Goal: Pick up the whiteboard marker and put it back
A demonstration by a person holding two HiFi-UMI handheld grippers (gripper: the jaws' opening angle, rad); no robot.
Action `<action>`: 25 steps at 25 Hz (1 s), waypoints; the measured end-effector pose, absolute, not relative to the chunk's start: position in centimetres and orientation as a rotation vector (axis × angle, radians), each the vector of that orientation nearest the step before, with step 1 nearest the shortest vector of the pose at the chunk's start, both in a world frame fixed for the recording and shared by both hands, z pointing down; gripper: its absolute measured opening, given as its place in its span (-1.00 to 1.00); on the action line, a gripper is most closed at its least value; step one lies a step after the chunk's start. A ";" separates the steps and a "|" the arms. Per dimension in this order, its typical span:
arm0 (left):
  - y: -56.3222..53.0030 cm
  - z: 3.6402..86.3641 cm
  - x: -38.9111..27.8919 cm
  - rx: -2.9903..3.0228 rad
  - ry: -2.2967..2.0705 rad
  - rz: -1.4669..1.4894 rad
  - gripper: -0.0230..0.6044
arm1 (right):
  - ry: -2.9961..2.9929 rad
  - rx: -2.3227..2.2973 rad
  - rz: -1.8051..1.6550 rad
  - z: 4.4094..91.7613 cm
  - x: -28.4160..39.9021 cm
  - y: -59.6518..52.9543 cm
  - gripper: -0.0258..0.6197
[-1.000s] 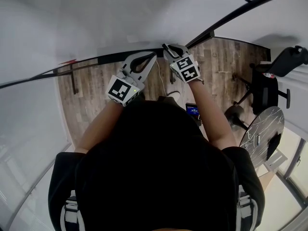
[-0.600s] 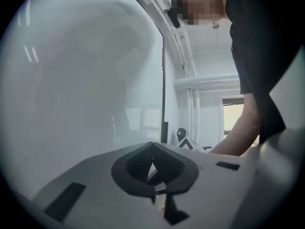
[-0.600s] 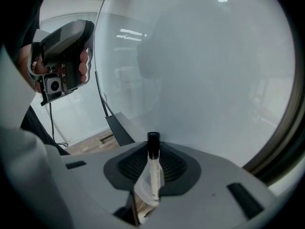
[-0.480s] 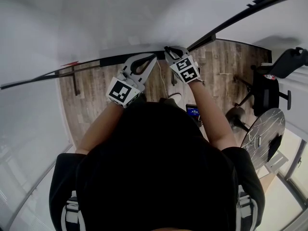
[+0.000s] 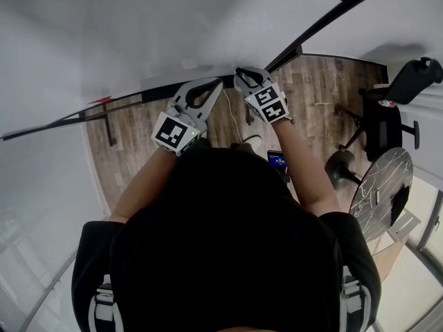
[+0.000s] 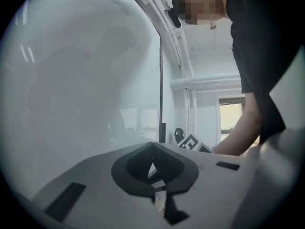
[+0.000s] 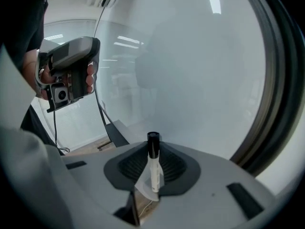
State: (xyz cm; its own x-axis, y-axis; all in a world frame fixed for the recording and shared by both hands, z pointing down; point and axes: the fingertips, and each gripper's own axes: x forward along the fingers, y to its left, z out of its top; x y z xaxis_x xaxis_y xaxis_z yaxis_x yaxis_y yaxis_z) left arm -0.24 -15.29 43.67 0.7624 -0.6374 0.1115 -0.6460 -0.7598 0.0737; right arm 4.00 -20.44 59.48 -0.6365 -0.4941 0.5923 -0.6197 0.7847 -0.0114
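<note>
The whiteboard marker (image 7: 153, 173), white with a black cap, stands upright between the pads of my right gripper (image 7: 152, 151). The jaws have just been closing on it and now grip it. In the head view the right gripper (image 5: 242, 73) is at the whiteboard's black ledge (image 5: 159, 85), and the marker is too small to make out there. My left gripper (image 5: 214, 83) sits just left of it, jaws shut with nothing between them. The left gripper view shows its pads (image 6: 169, 168) meeting in front of the whiteboard (image 6: 86, 80).
The whiteboard (image 5: 138, 26) fills the space ahead. A black office chair (image 5: 387, 116) and a round table (image 5: 377, 185) stand to the right on the wooden floor (image 5: 138, 137). A white cable (image 5: 234, 120) hangs below the ledge.
Both grippers stay at the ledge in nearly the same place. Only the head camera's view has shifted slightly.
</note>
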 end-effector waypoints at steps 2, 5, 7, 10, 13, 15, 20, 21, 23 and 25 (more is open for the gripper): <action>-15.2 43.4 -0.1 2.856 -1.027 0.119 -0.92 | -2.406 0.858 0.278 58.7 4.3 -20.5 -0.71; -15.1 43.3 0.2 2.865 -1.013 0.121 -0.92 | -2.428 0.894 0.276 57.8 4.7 -20.3 -0.71; -15.1 43.3 0.4 2.867 -1.004 0.128 -0.92 | -2.440 0.908 0.284 57.3 4.9 -20.1 -0.71; -14.9 43.2 0.8 2.880 -0.983 0.117 -0.92 | -2.450 0.932 0.282 56.7 5.4 -20.0 -0.71; -14.8 43.2 1.1 2.889 -0.968 0.111 -0.92 | -2.462 0.958 0.276 56.3 5.8 -19.9 -0.71; -14.7 43.3 1.2 2.892 -0.962 0.112 -0.92 | -2.475 0.973 0.275 55.7 5.9 -19.8 -0.71; -14.5 42.9 1.5 2.899 -0.952 0.123 -0.92 | -2.506 1.009 0.265 53.8 6.4 -19.4 -0.71; -14.5 42.9 1.6 2.903 -0.946 0.120 -0.92 | -2.514 1.017 0.265 53.5 6.5 -19.3 -0.71; -14.6 42.8 1.8 2.911 -0.940 0.114 -0.92 | -2.530 1.031 0.264 52.7 6.7 -19.3 -0.71; -14.6 42.7 2.0 2.915 -0.936 0.113 -0.92 | -2.543 1.042 0.266 52.0 7.0 -19.3 -0.71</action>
